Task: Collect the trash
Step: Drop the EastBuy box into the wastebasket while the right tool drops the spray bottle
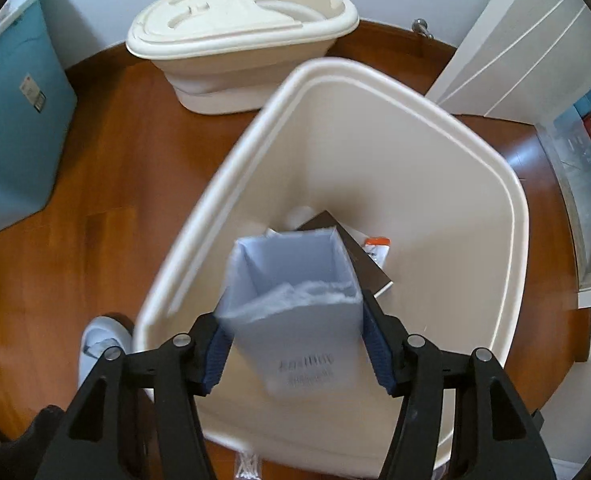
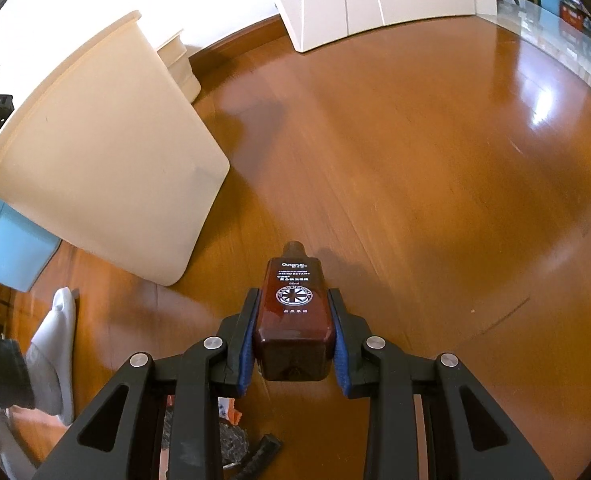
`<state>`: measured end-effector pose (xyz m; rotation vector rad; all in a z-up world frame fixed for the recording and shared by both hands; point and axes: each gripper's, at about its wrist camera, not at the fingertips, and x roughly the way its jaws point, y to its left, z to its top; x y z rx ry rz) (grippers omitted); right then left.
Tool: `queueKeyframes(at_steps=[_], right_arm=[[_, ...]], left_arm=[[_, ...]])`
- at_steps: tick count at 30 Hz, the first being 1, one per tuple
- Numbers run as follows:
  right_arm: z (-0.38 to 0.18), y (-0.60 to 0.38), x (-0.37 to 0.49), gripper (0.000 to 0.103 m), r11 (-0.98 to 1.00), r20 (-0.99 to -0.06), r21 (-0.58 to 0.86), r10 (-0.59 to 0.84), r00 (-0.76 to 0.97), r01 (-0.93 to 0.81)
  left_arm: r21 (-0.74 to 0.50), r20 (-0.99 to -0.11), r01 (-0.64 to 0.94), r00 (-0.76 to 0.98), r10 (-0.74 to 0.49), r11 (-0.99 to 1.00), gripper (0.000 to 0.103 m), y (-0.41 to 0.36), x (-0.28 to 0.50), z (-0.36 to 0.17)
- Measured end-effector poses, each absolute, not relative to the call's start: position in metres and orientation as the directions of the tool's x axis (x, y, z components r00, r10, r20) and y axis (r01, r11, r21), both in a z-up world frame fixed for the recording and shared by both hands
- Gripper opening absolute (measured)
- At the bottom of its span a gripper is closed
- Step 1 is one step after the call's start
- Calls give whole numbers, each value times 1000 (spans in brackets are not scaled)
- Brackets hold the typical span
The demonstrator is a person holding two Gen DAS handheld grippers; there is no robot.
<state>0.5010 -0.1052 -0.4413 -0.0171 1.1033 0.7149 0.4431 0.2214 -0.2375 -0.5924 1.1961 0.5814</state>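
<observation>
Black linkages and blue-padded fingers [image 1: 215,354] of the left gripper [image 1: 295,344] fill the bottom of the left wrist view, and a pale blue open carton [image 1: 295,308] sits between them directly above the cream trash bin [image 1: 395,120]. Whether the pads press on the carton or have let it go cannot be told: the right pad lies along its edge, the left pad touches its lower corner. Inside the bin a dark flat box [image 1: 359,256], a small white packet with an orange stripe [image 1: 377,248] and something white [image 1: 299,216] are seen at the bottom. Behind the bin a cream mop bucket [image 1: 239,40] stands against the wall, and a teal box [image 1: 11,120] is at the left. A foot in a white slipper [image 1: 99,344] is beside the bin on the wooden floor [image 1: 115,160].

In the right wrist view the right gripper [image 2: 291,336] is clenched on a dark brown disinfectant bottle [image 2: 293,312], cap pointing away, held over the floor just right of the bin. Dark scraps [image 2: 255,456] are glimpsed on the floor beneath.
</observation>
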Motion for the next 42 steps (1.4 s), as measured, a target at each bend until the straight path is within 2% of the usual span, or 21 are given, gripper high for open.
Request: queueKeyframes(at_steps=[2,3,4,5,12,17,22,26,32,35,37,38,39,42], right_arm=[[-441,-105,503,33,776,-814,333,523,252,-535],[-440,-106,503,33,775,-812,335,526,253,-536],[-440,-106,504,33,773,-810,338,529,253,-536],[-438,-107,506,33,773,-808,340,532,254,-536],[-402,-112,522,32,770,-763,380,574,298,-512],[-317,-94,536,32,699,-624,414,684,377,-583],[-250,-31,540,32,547,-512,441,804,301,-712],[-249,29,536,32,452,-528,473,833,167,-757],[-284,97,506,32,382,-633,484,774,-13,-787],[-284,114,489,37,372,-666,414,746,3,-831],[-284,117,488,45,364,-680,413,733,-17,-835],[-284,114,491,62,368,-684,415,729,-19,-832],[-280,107,495,68,380,-672,424,740,-5,-822],[-269,69,510,71,373,-584,490,811,22,-788]], left_arm=[[-115,-957,-695,268,108,709,60,220,426,-231],[-121,-956,-695,273,105,708,67,222,423,-226],[-130,-956,-694,276,95,708,79,223,420,-220],[-141,-956,-689,281,83,711,80,227,420,-218],[-151,-962,-610,272,27,778,80,219,398,-186],[-99,-982,-596,188,19,797,80,203,342,-178],[-120,-992,-624,114,-63,772,80,192,314,-219],[-137,-991,-578,77,-113,805,80,175,317,-239],[-103,-994,-482,13,-111,870,80,151,318,-251],[-56,-992,-427,-82,-100,903,80,137,310,-272],[-48,-984,-412,-136,-113,910,80,130,303,-284],[-45,-980,-403,-161,-119,914,80,126,300,-290],[-44,-974,-392,-187,-127,919,80,122,298,-296],[-56,-960,-380,-234,-155,923,80,113,294,-307]])
